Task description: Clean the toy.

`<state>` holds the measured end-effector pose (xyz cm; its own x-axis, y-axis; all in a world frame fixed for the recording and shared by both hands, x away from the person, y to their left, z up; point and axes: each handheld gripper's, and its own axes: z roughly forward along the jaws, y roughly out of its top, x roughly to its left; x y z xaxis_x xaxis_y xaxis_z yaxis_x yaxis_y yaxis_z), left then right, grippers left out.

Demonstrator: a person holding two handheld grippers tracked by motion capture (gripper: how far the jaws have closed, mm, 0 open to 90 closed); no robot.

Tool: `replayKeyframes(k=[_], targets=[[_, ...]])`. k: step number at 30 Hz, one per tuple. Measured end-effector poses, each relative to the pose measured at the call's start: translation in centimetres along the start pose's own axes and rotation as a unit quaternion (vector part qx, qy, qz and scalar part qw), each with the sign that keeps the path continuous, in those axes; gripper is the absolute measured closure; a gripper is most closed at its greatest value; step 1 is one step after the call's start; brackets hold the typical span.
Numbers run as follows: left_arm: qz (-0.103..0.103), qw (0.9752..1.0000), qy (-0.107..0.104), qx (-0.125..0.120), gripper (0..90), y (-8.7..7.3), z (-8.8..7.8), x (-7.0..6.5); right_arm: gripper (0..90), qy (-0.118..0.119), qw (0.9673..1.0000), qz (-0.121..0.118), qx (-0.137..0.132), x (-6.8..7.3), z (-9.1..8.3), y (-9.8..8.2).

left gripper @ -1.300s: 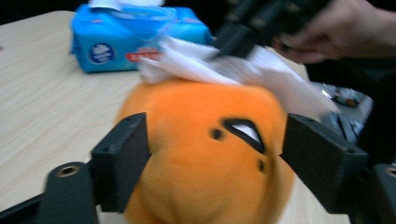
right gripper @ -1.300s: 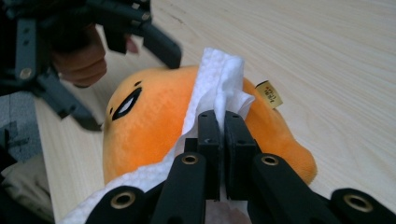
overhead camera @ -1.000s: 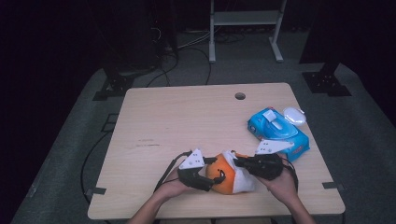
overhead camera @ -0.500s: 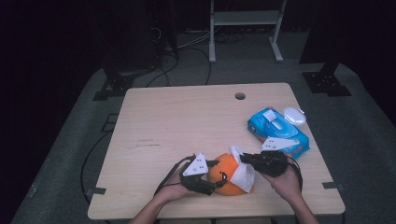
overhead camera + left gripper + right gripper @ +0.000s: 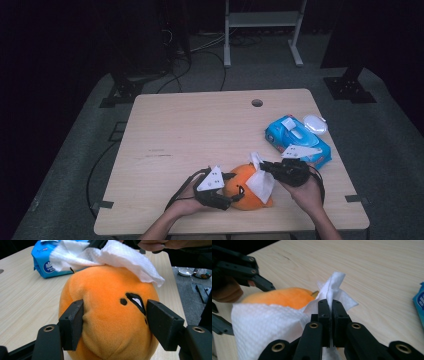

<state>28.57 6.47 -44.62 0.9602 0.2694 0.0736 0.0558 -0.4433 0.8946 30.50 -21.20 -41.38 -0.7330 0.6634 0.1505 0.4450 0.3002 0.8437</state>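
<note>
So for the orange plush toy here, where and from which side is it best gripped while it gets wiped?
Probably across its round lower body, from the person's side. The orange plush toy is soft and bulging, and the left gripper already pinches it there, jaws just closing in. That leaves the top free for the white wipe clamped in the right gripper.

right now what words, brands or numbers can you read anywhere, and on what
Blue wipes pack: a round white logo with lettering under it, too blurred to read.
Same pack's top, high view: white label, print too small to read.
Orange plush toy and white wipe: no text.
Nothing else legible.
</note>
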Motion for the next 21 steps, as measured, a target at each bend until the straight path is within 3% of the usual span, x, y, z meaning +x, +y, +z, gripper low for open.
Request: replayKeyframes(k=[2, 5, 9, 11, 14, 18, 21], targets=[[-0.002, 1.0, -0.001, 0.0, 32.4, -0.1, 0.0, 0.1, 86.2, 0.022, 0.9997, -0.003, -0.008, 0.8, 0.3, 0.4], [-0.011, 0.9999, -0.001, -0.002, 31.9, -0.3, -0.2, 0.3, 86.0, 0.018, 0.9996, -0.021, 0.003, 1.4, 0.9, 0.6], [-0.02, 0.9998, -0.001, -0.007, 31.9, -0.5, -0.1, 0.6, 85.9, 0.003, 0.9999, -0.006, 0.013, -0.1, 0.6, -0.1], [-0.022, 0.9997, -0.002, -0.008, 31.9, -0.5, -0.1, 0.7, 85.9, 0.004, 0.9998, 0.016, 0.014, -1.0, 0.2, -0.6], [-0.018, 0.9998, -0.004, -0.007, 31.4, -0.6, -0.1, 0.7, 85.9, 0.009, 0.9995, 0.027, 0.011, -1.1, -0.3, -0.7], [-0.03, 0.9995, -0.004, -0.009, 31.1, -0.7, -0.1, 0.9, 85.9, 0.039, 0.9992, 0.008, -0.006, 0.6, -0.4, -0.1], [-0.03, 0.9995, -0.004, -0.008, 31.0, -0.7, -0.2, 1.0, 85.9, 0.06, 0.9978, -0.025, -0.01, 1.9, -0.1, 0.2]])
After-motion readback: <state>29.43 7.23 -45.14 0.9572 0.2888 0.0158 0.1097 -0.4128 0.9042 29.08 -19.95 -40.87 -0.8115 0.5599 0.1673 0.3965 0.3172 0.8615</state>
